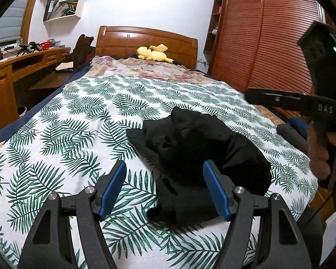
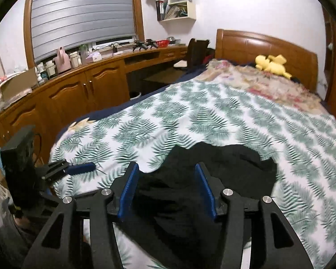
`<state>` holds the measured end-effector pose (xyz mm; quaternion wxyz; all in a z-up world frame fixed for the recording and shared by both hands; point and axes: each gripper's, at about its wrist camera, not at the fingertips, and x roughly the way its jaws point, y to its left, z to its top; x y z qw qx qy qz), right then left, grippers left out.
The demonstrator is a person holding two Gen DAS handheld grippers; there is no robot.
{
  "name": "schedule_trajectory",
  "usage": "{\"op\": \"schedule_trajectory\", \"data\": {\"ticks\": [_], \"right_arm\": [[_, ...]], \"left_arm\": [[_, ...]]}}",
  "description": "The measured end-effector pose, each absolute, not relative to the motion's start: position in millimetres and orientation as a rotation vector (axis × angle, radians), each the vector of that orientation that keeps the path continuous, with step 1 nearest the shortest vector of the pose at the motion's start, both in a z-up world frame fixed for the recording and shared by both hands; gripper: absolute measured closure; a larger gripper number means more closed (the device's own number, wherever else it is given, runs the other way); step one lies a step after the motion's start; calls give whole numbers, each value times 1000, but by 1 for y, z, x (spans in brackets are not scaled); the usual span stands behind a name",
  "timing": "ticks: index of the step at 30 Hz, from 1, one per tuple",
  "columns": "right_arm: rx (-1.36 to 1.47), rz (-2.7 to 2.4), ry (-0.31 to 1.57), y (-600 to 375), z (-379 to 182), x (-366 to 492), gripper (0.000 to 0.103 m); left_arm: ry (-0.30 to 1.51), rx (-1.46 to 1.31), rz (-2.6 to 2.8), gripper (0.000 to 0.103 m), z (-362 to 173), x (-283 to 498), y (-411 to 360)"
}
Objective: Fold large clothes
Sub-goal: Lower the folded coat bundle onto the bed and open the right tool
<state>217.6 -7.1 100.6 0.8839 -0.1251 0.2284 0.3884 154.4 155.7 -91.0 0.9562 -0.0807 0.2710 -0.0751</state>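
A black garment [image 1: 197, 154] is lying in a crumpled heap on the leaf-patterned bedspread [image 1: 67, 134], near the foot end of the bed and a little toward the wardrobe side. The left gripper [image 1: 164, 188] is hovering just in front of the heap with its blue pads [image 1: 113, 188] spread wide and holding nothing; the near fold of the cloth is sitting between them, but I cannot tell if a pad is touching it. The right gripper [image 2: 166, 189] is also standing open and empty, looking down on the same dark cloth, which is filling the space between its fingers. The garment is not yet spread flat, so I am judging that the folding itself is not begun. The main risk is coming from the colour and the bunching: the layers are all black and the edges, sleeves or hems are hard to tell apart, so a gripper may be closing on two layers at once, or on the bedspread under it, and lifting would then be dragging the sheet or keeping the heap tangled. The heap is also lying near the bed edge, so a careless pull may be sliding it off.
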Motion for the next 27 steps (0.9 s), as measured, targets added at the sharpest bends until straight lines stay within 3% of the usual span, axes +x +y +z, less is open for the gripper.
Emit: {"op": "schedule_trajectory", "data": {"ticks": [3,5,7,16,24,27], "right_arm": [[-281,754,525,-20,79,232,49],[-288,714,573,-29,61,239,60],[-292,692,619,-30,44,248,62],[-312,729,755,-12,-18,264,63],[-275,738,738,-16,-24,271,63],[-279,738,730,-28,-23,263,63]], "left_arm": [[548,-159,-160,31,-90,155,152],[547,-158,-163,31,-89,156,150],[545,-158,-166,31,-89,158,148],[551,-165,-183,31,-90,168,139],[570,-162,-219,31,-94,180,123],[568,-160,-247,44,-95,183,116]]}}
